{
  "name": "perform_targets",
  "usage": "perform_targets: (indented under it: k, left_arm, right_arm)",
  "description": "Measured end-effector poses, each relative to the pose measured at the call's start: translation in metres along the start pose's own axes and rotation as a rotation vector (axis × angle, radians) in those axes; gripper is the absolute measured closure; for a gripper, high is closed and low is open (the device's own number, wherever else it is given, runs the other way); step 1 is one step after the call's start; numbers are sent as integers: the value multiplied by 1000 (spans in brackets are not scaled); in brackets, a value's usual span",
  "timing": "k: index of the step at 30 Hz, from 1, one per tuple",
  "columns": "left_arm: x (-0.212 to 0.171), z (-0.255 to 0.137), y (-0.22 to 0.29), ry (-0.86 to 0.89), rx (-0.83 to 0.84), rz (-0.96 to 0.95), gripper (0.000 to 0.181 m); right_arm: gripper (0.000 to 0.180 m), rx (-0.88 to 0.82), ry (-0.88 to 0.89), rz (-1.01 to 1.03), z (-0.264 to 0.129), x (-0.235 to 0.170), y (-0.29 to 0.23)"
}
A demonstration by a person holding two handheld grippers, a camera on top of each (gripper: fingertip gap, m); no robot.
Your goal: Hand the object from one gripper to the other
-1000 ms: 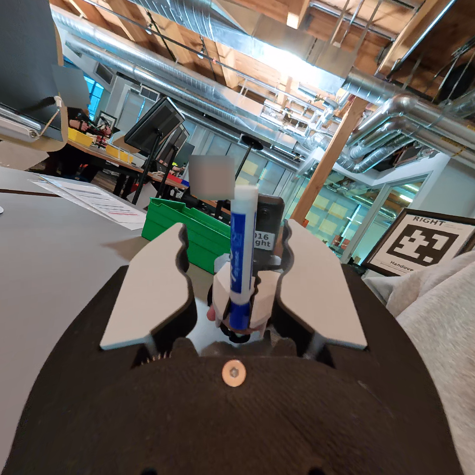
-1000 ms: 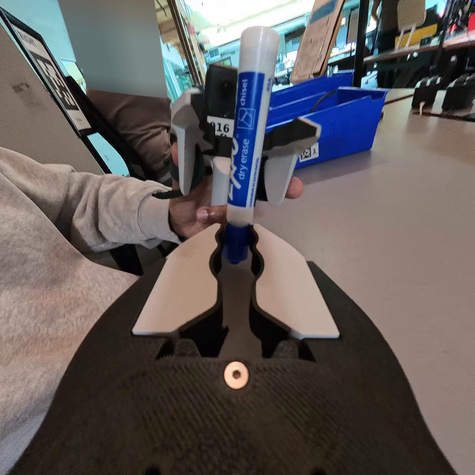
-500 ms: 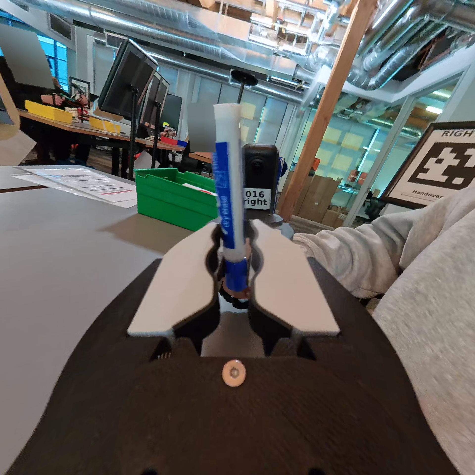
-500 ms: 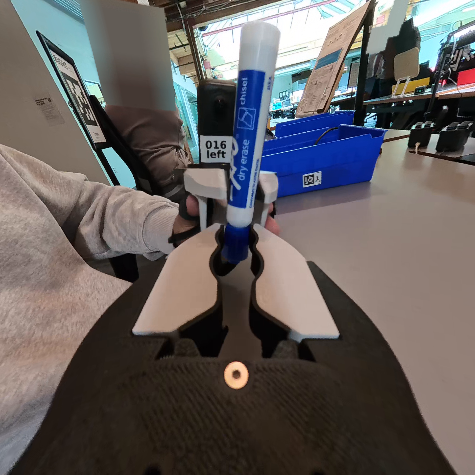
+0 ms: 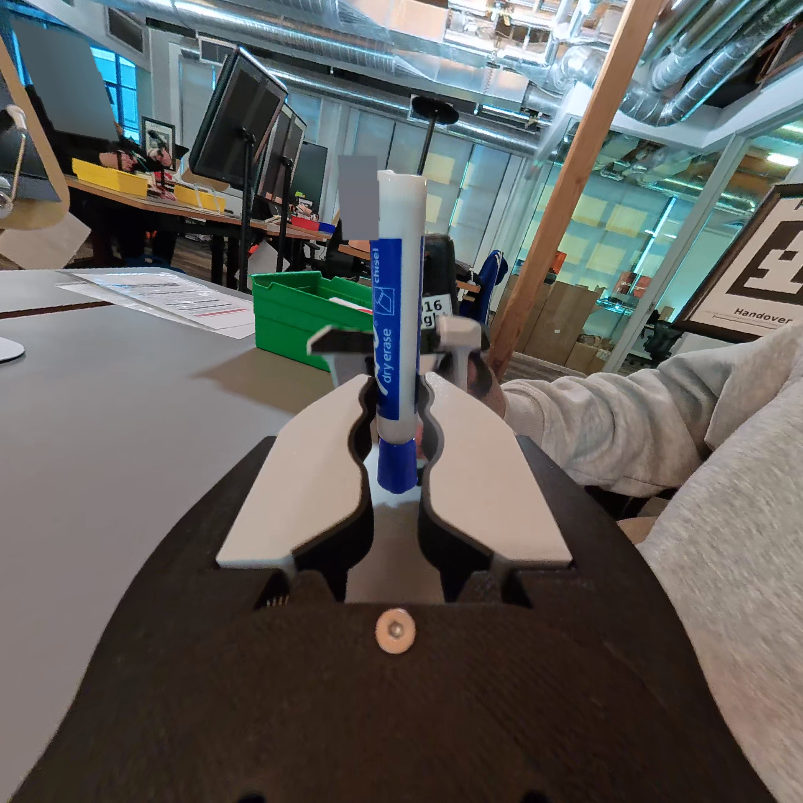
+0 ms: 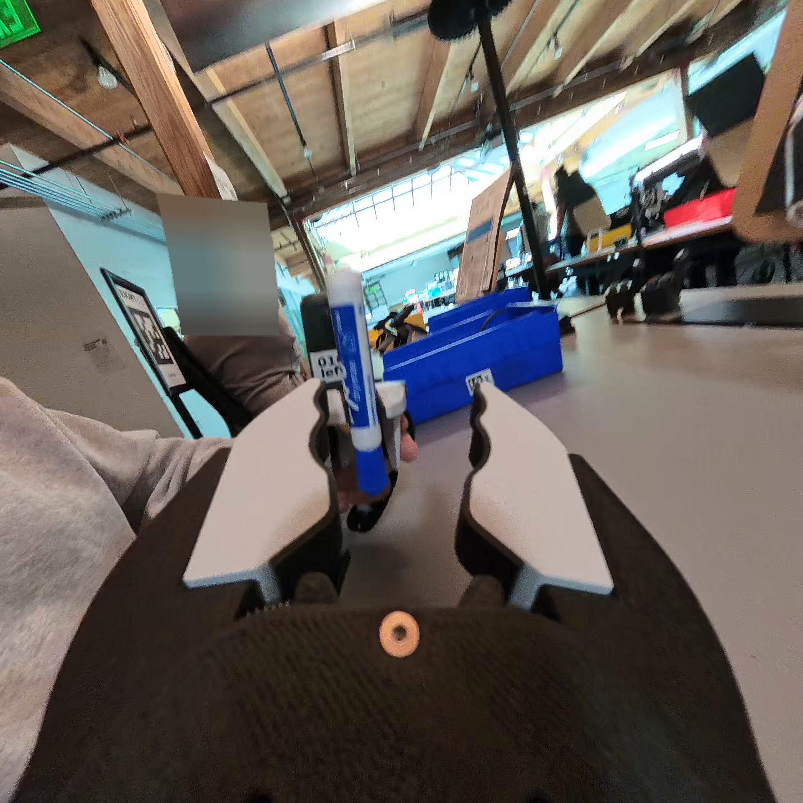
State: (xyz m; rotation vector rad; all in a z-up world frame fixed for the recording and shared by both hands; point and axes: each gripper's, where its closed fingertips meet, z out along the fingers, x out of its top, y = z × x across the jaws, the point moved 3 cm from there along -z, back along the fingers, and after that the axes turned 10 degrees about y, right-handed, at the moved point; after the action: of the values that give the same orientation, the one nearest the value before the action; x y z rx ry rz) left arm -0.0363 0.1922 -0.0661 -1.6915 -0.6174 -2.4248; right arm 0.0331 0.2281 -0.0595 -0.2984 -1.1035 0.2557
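Note:
A dry-erase marker, white with a blue label and a blue cap, stands upright with the cap down. My left gripper is shut on its lower barrel just above the cap. My right gripper is open and empty, its fingers wide apart. In the right wrist view the marker sits in the left gripper beyond my left finger, apart from the right fingers. In the left wrist view the right gripper shows open just behind the marker.
A grey table lies below. A green bin and a paper sheet are at its far side. A blue bin stands behind the grippers. A grey sleeve is at the right, and a framed sign. Left and right tips are no more than a few centimetres apart.
My left gripper closed on the marker. My right gripper then let go of the cap, opened wide and drew back, leaving the marker in the left gripper.

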Motion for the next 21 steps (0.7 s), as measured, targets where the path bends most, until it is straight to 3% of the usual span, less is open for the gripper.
perform_targets:
  k: [3, 10, 12, 15, 20, 21]
  left_arm:
    - [-10, 3, 2, -37, -26, -6, 163]
    - [-32, 11, 13, -143, -96, 25, 162]
    - [-36, 12, 16, -159, -110, 23, 163]
    - [-41, 14, 18, -178, -120, 25, 162]
    - [-42, 13, 13, -173, -106, -20, 160]
    - [-43, 13, 11, -168, -100, -45, 152]
  right_arm:
    - [120, 15, 56, -63, -4, 14, -5]
    - [123, 107, -29, -145, 10, -2, -30]
    - [131, 112, -52, -187, 12, -5, -35]
    - [158, 109, -76, -235, 12, -6, -37]
    - [159, 94, -101, -272, 13, -7, -37]
    - [159, 86, -104, -290, 13, -7, -36]
